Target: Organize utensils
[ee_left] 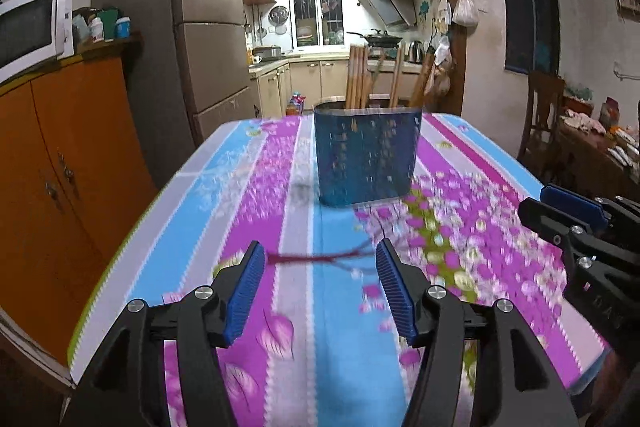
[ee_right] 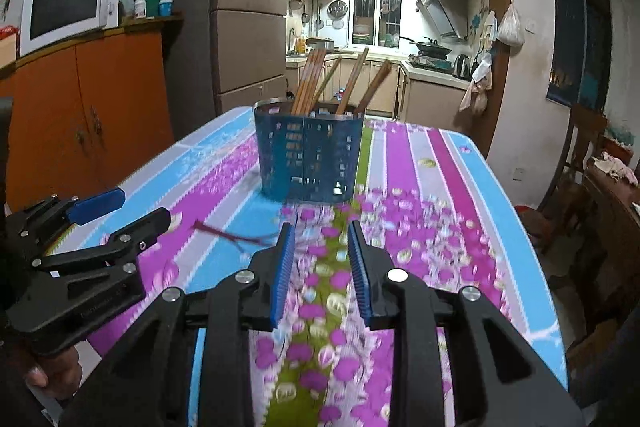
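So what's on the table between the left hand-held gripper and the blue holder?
Only a dark red chopstick pair just past the left hand-held gripper, then bare tablecloth up to the holder; the left wrist view shows it.

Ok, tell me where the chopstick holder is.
The blue chopstick holder stands upright mid-table on the floral tablecloth, ahead of both grippers, in both wrist views.

We're over the floral table [ee_right: 460,187], the right gripper [ee_right: 321,259] low in front with its blue pads a narrow gap apart, nothing between them. Further off stands the blue basket [ee_right: 308,155], chopsticks [ee_right: 310,81] leaning out of its top. Near left, the left gripper [ee_right: 120,211] hangs over the table edge, jaws apart, empty. A thin red twig [ee_right: 232,237] lies between the grippers.
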The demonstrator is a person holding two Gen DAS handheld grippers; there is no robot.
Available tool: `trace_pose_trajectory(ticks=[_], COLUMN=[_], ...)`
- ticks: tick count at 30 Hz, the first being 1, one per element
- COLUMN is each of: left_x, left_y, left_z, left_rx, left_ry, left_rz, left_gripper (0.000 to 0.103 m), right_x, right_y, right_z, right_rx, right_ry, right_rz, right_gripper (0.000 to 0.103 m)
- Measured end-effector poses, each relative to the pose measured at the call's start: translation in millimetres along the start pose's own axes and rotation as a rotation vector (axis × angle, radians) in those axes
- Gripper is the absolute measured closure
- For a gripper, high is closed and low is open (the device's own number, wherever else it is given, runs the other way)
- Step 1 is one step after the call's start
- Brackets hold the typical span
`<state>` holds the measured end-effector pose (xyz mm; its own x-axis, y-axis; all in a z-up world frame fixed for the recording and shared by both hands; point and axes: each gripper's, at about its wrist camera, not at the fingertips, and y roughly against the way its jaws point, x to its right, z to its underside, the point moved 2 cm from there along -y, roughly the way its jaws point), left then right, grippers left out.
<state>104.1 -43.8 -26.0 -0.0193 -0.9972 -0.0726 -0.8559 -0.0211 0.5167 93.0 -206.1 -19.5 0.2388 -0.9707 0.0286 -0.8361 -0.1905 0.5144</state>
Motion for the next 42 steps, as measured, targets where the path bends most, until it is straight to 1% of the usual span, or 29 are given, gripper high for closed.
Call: trace_pose_trajectory(ticks=[3,7,8,11,12,16,19,22,24,25,27,28,29,30,33,35,36,39,42], left_x=[2.9,2.8,2.2,-0.9,-1.9,-1.3,3.0,5.7,5.8,5.7,3.3,1.8,0.7,0.0,0.5,1.1,1.0,0.6,-1.1], left_y=[-1.0,2.2,4.0,8.2,12.4,30.1,42.4,59.5,70.0,74.0,84.9,90.7,96.4,100.7,110.4,113.9,114.9,116.5,118.1], left_z=[19.8,33.4,36.3,38.4,38.7,38.0,36.2,33.5,31.0,30.1,27.1,26.1,25.2,25.0,23.7,23.1,23.2,23.2,21.9], left_rx=[-0.030,-0.039,-0.037,-0.025,-0.007,0.049,0.080,0.137,0.166,0.179,0.217,0.242,0.266,0.283,0.318,0.324,0.326,0.326,0.328], left_ry=[0.015,0.037,0.042,0.059,0.064,0.073,0.055,0.045,0.046,0.048,0.065,0.076,0.086,0.093,0.096,0.094,0.093,0.098,0.107], left_rz=[0.001,-0.020,-0.033,-0.053,-0.065,-0.082,-0.091,-0.112,-0.118,-0.121,-0.131,-0.129,-0.130,-0.135,-0.141,-0.138,-0.137,-0.129,-0.118], left_gripper=[0.044,0.043,0.042,0.042,0.042,0.037,0.035,0.030,0.027,0.023,0.016,0.014,0.013,0.011,0.008,0.006,0.005,0.005,0.005], right_x=[-1.9,-7.6,-8.7,-9.5,-8.4,-6.8,-10.0,-13.4,-15.4,-16.1,-17.9,-18.3,-18.5,-17.9,-12.4,-7.4,-4.5,5.7,8.6], right_y=[-3.5,3.7,6.8,21.2,27.8,45.3,57.1,66.4,73.8,76.2,83.5,87.1,90.0,94.5,105.0,107.4,108.0,101.4,101.2], right_z=[22.6,46.1,50.4,60.9,63.1,65.3,64.3,61.9,60.0,59.0,55.9,55.6,55.1,53.6,53.1,52.0,51.3,49.3,51.4], right_rx=[-0.032,-0.034,-0.024,0.030,0.057,0.118,0.151,0.184,0.210,0.219,0.244,0.258,0.269,0.292,0.352,0.367,0.368,0.314,0.314], right_ry=[-0.021,-0.024,-0.022,-0.023,-0.029,-0.047,-0.045,-0.039,-0.034,-0.033,-0.025,-0.024,-0.024,-0.028,-0.055,-0.081,-0.096,-0.124,-0.141], right_rz=[-0.013,-0.003,0.008,0.046,0.065,0.103,0.110,0.116,0.124,0.125,0.127,0.133,0.138,0.147,0.185,0.204,0.213,0.228,0.236], right_gripper=[0.077,0.077,0.076,0.066,0.064,0.063,0.058,0.048,0.036,0.033,0.021,0.017,0.009,0.006,0.006,0.006,0.006,0.006,0.006])
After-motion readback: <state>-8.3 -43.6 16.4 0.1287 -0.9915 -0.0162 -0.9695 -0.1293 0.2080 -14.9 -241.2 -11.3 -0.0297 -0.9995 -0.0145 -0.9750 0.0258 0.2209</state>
